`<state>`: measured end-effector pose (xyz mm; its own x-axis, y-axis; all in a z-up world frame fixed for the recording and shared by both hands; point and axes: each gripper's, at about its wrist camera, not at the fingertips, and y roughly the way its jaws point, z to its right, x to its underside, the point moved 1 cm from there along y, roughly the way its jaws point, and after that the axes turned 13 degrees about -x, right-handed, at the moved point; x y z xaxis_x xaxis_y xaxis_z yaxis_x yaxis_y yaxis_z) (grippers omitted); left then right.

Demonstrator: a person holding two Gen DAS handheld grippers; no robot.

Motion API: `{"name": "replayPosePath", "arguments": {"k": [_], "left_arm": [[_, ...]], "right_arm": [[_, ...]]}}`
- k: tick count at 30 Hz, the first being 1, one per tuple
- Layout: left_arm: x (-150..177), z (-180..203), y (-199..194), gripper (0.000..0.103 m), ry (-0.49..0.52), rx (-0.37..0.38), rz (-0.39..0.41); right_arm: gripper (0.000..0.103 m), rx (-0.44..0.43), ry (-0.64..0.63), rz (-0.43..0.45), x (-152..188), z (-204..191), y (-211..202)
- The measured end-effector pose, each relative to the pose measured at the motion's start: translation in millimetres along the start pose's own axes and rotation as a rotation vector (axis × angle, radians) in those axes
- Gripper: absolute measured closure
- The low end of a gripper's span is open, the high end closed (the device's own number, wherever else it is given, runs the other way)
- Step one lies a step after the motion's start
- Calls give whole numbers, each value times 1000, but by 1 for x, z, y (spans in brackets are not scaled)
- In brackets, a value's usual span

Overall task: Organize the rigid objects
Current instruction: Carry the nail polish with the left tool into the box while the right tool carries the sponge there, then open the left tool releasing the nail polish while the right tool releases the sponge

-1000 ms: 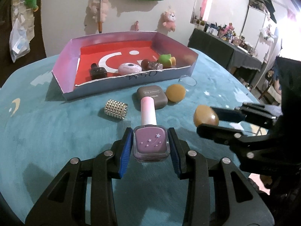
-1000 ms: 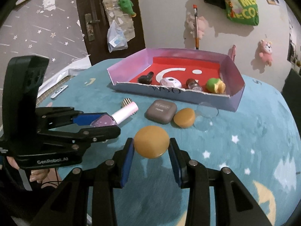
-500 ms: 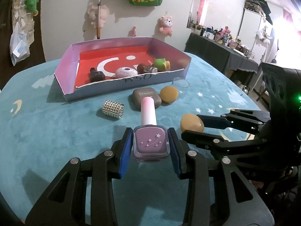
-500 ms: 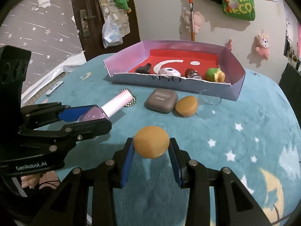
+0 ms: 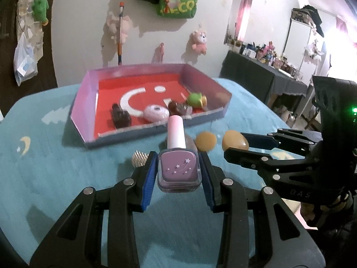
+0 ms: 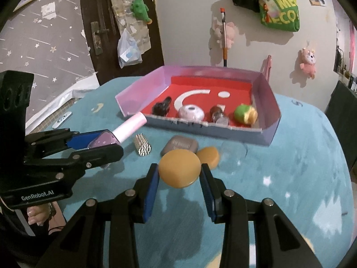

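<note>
My left gripper (image 5: pixel 178 172) is shut on a purple nail polish bottle (image 5: pixel 177 170) with a pale pink cap, held above the teal table cover. My right gripper (image 6: pixel 179 171) is shut on a round amber disc (image 6: pixel 179 169), also clear of the table. Each gripper shows in the other's view: the right one (image 5: pixel 236 144) with its disc (image 5: pixel 234 143), the left one (image 6: pixel 104 141) with its bottle (image 6: pixel 104 139). Ahead lies a purple-walled box (image 5: pixel 83 107) with a red floor, seen too in the right wrist view (image 6: pixel 271 114).
In the box lie a dark bottle (image 6: pixel 161 107), a pink round case (image 6: pixel 190 112), a brown bottle (image 6: pixel 217 114) and a green toy (image 6: pixel 245 114). In front of it: a studded silver cylinder (image 6: pixel 142 147), a grey eyeshadow case (image 6: pixel 180 145), another amber disc (image 6: pixel 208 156), a clear lid (image 6: pixel 233 153).
Both grippers have risen with their loads and come closer to the box. The box and loose items sit lower in both views; the grips are unchanged.
</note>
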<state>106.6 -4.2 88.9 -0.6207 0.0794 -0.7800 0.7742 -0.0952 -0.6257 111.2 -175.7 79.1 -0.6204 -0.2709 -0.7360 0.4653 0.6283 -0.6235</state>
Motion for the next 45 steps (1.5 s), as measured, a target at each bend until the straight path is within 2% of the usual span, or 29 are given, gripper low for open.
{"name": "replayPosePath", "arguments": {"k": [7, 12, 16, 22, 28, 37, 45], "left_arm": [[-38, -11, 11, 68, -4, 12, 21], [-75, -18, 42, 68, 25, 25, 4], [-100, -18, 75, 68, 75, 26, -8], [-123, -23, 131, 68, 100, 69, -108], [-134, -29, 190, 68, 124, 123, -234], [-134, -18, 232, 68, 184, 105, -351], [-133, -16, 241, 68, 209, 78, -390]], "right_arm": [[63, 1, -27, 13, -36, 13, 5], [63, 2, -35, 36, -73, 33, 14], [63, 4, -28, 22, -95, 55, 30], [63, 22, -25, -56, -122, 93, 73], [63, 7, -28, -177, -131, 117, 114], [63, 23, -9, -322, -135, 136, 146], [63, 34, 25, -414, -132, 151, 164]]}}
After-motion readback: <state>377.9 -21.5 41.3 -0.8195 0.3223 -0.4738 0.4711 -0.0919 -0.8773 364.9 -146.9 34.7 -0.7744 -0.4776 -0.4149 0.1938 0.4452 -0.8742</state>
